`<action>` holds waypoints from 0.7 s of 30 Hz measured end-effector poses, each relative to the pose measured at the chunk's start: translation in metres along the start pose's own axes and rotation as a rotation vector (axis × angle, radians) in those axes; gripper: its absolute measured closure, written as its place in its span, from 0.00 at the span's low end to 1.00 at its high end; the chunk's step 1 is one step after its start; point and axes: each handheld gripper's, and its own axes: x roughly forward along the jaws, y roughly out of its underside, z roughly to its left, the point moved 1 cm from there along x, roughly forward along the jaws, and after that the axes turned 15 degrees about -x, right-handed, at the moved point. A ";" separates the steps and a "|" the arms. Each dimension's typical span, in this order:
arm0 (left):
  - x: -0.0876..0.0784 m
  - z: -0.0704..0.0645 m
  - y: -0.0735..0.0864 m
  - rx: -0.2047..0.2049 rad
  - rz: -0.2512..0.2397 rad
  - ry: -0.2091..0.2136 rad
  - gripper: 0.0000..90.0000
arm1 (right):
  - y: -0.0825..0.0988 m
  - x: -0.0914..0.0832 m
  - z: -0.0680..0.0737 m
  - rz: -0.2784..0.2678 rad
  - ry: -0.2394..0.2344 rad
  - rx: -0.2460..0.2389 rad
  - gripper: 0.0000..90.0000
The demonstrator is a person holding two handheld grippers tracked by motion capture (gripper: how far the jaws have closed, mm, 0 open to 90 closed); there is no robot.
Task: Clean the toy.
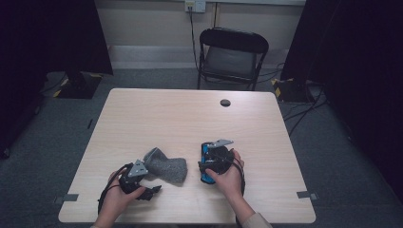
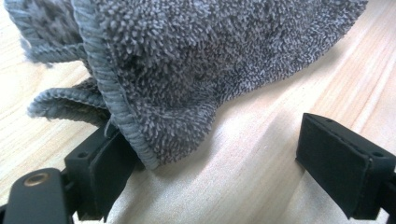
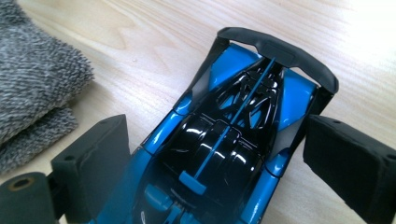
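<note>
On the near half of the table (image 1: 157, 109), a blue and black toy car (image 3: 233, 140) lay between the jaws of the right hand-held gripper (image 3: 215, 154), which stood wide apart, one pad on each side of the body and neither visibly pressing it. Just beside it sat a folded grey towel (image 1: 166, 168), and the left hand-held gripper (image 2: 219, 154) had its jaws apart too, one pad tucked under the towel's hemmed edge, the other clear of it on bare wood.

The car's glossy shell looked slippery: a grip taken across the sloped flanks might squeeze it forward out of the pads, or clip the thin rear wing (image 3: 280, 49). The towel was limp; a bite on the hem alone would probably let the fold drop open, and dragging it could nudge the car on its wheels.
</note>
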 end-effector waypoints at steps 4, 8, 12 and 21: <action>0.000 0.000 0.000 -0.001 0.000 0.000 0.14 | 0.001 0.002 0.000 0.000 0.003 0.023 0.06; 0.000 0.000 0.000 -0.001 -0.001 0.000 0.14 | 0.003 0.004 -0.002 0.001 -0.011 0.053 0.04; 0.000 0.000 0.000 0.001 -0.001 0.000 0.14 | 0.002 0.004 -0.003 0.004 -0.017 0.042 0.04; 0.001 -0.001 -0.001 -0.008 -0.009 -0.005 0.17 | 0.002 0.000 -0.004 -0.002 -0.029 0.026 0.06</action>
